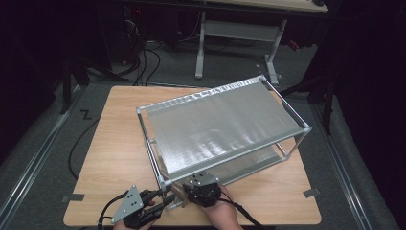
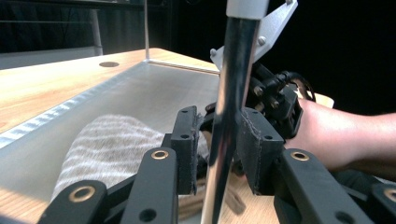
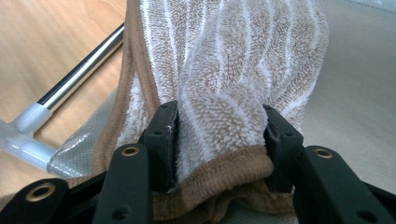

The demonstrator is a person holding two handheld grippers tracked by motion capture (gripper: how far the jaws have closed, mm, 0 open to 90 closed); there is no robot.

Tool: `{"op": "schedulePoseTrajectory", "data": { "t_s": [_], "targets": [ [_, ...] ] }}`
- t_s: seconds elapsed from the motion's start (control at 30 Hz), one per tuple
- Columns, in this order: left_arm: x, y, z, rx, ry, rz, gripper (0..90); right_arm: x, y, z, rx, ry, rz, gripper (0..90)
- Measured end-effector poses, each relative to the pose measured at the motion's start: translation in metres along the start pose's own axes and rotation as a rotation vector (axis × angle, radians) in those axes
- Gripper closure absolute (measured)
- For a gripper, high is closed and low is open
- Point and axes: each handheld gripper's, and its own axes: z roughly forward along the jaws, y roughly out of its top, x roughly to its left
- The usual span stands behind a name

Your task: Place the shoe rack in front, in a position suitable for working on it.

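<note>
The work looks about midway, judging from how things lie: a striped beige terry towel (image 3: 219,88) is being fed onto the lower shelf of a two-tier metal-framed rack (image 1: 220,127), and most of it already lies on that shelf's grey fabric floor, while its brown-hemmed end is not yet let go. What is left, I judge, is to push it further in and release it.

The right gripper (image 3: 219,154) has its jaws closed on a thick fold of the towel near the hem, at the rack's near corner, around 6 o'clock on the table. The left gripper (image 2: 219,149) sits just beside it at 7 o'clock; its jaws stand either side of the rack's chrome corner post (image 2: 231,107), close to it, but I cannot tell whether they actually press on it. If so, it steadies the frame.

The surface is a light wooden table (image 1: 110,158) with rounded corners, the rack set askew across it. Around it is grey carpet, black cables at 10 o'clock, another desk's white legs (image 1: 200,48) at 12 o'clock, and a dark room.
</note>
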Motion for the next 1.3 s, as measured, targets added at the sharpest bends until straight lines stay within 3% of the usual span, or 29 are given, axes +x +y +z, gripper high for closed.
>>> {"op": "schedulePoseTrajectory", "data": {
  "t_s": [0.13,0.2,0.47,0.63,0.7,0.73,0.83,0.9,0.97,1.1,1.17,1.3],
  "targets": [
    [0.001,0.0,-0.001,0.006,0.009,0.005,73.4,-0.009,-0.001,-0.001,0.007,-0.019,0.012,54.1],
    [0.001,0.0,-0.001,0.007,0.01,0.006,76.9,-0.009,-0.001,-0.002,0.029,-0.024,0.051,54.1],
    [-0.001,0.001,0.001,0.012,0.03,0.037,80.6,-0.007,-0.001,-0.003,0.018,-0.028,0.046,58.3],
    [-0.001,0.001,0.003,0.012,0.022,0.039,80.8,0.005,0.001,-0.003,0.018,0.002,0.056,58.6],
    [-0.001,0.001,0.004,0.011,0.021,0.039,80.7,0.009,0.003,0.0,-0.014,0.032,0.015,59.3],
    [-0.002,0.001,0.005,0.009,0.021,0.039,80.8,0.014,0.003,-0.001,-0.005,0.054,0.046,59.9],
    [-0.002,0.001,0.005,0.008,0.023,0.039,80.8,0.02,0.005,-0.001,-0.024,0.092,0.027,61.6],
    [-0.001,0.001,0.006,0.009,0.026,0.039,80.7,0.017,0.005,-0.002,-0.045,0.08,0.023,62.2],
    [0.0,0.001,0.007,0.007,0.03,0.037,80.7,0.013,0.005,-0.009,-0.042,0.067,0.062,62.5],
    [0.003,0.001,0.007,0.006,0.035,0.032,80.6,-0.003,0.005,-0.032,-0.083,-0.008,0.055,62.3],
    [0.005,0.001,0.007,0.003,0.044,0.026,80.4,-0.015,0.0,-0.046,-0.079,-0.058,0.049,62.1],
    [0.01,0.0,0.004,-0.003,0.061,0.011,80.1,-0.038,-0.024,-0.068,-0.057,-0.151,0.082,61.6]
  ]
}}
